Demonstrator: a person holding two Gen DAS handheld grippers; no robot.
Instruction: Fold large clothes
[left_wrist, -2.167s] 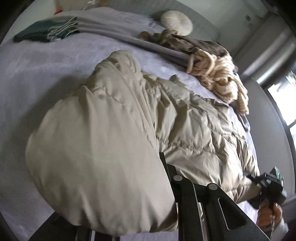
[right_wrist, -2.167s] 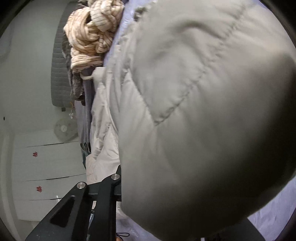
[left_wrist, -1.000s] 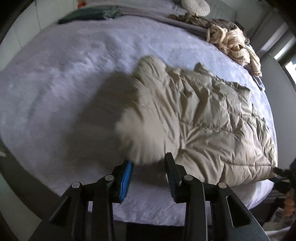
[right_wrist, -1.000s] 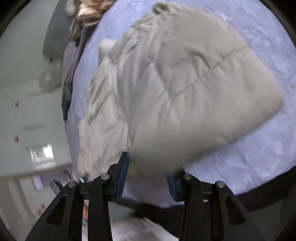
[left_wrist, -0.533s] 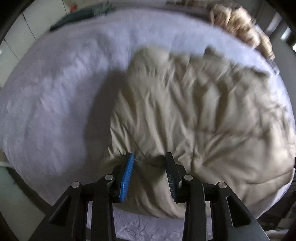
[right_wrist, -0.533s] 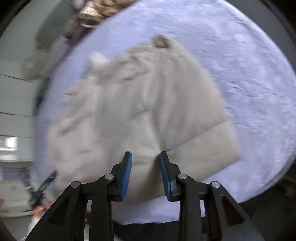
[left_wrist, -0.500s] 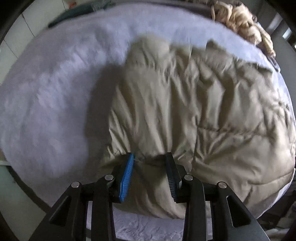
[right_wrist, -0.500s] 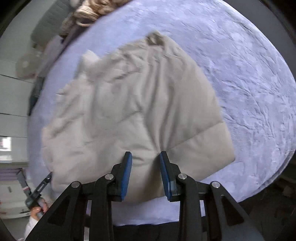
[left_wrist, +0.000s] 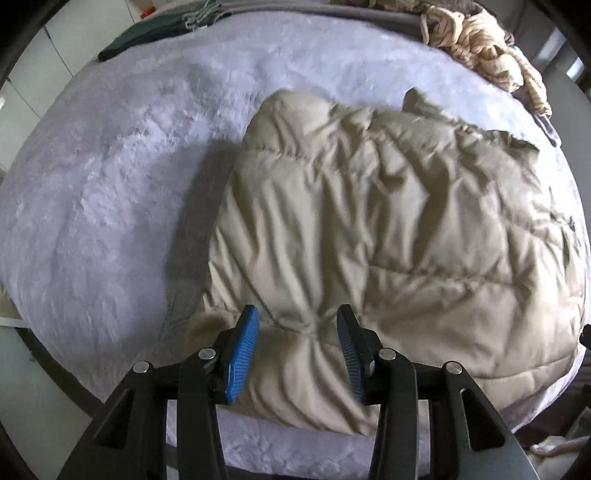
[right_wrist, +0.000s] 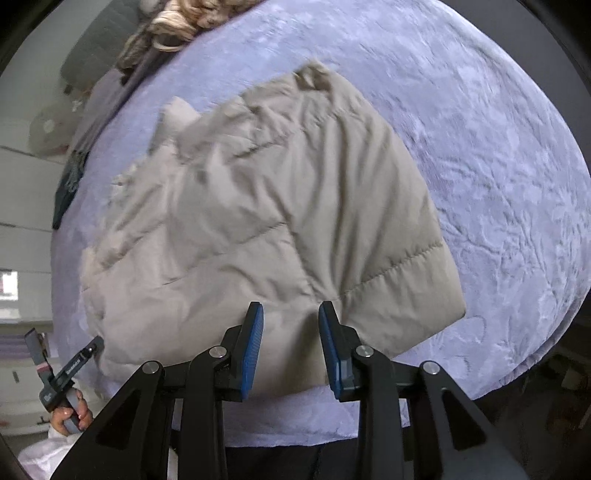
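A beige puffer jacket (left_wrist: 369, 229) lies spread and creased on the lilac bed cover (left_wrist: 110, 184). My left gripper (left_wrist: 295, 332) points down at the jacket's near edge. Its jaws are opening, and a puckered fold sits between the blue pads (left_wrist: 243, 339) without being pressed. In the right wrist view the same jacket (right_wrist: 277, 221) lies flat, its quilted hem toward me. My right gripper (right_wrist: 291, 332) is shut on that hem, with fabric gathered between the pads. A hand (right_wrist: 70, 406) holding the left gripper shows at the lower left of that view.
A heap of cream striped clothes (left_wrist: 487, 55) lies at the far edge of the bed. A dark green folded cloth (left_wrist: 147, 33) sits at the far left. Bare bed cover (right_wrist: 498, 147) stretches to the right of the jacket. The bed's front edge runs just below both grippers.
The jacket, which hung lifted in front of both cameras, has come down and now lies flat on the bed. The left jaws have widened around their fold.
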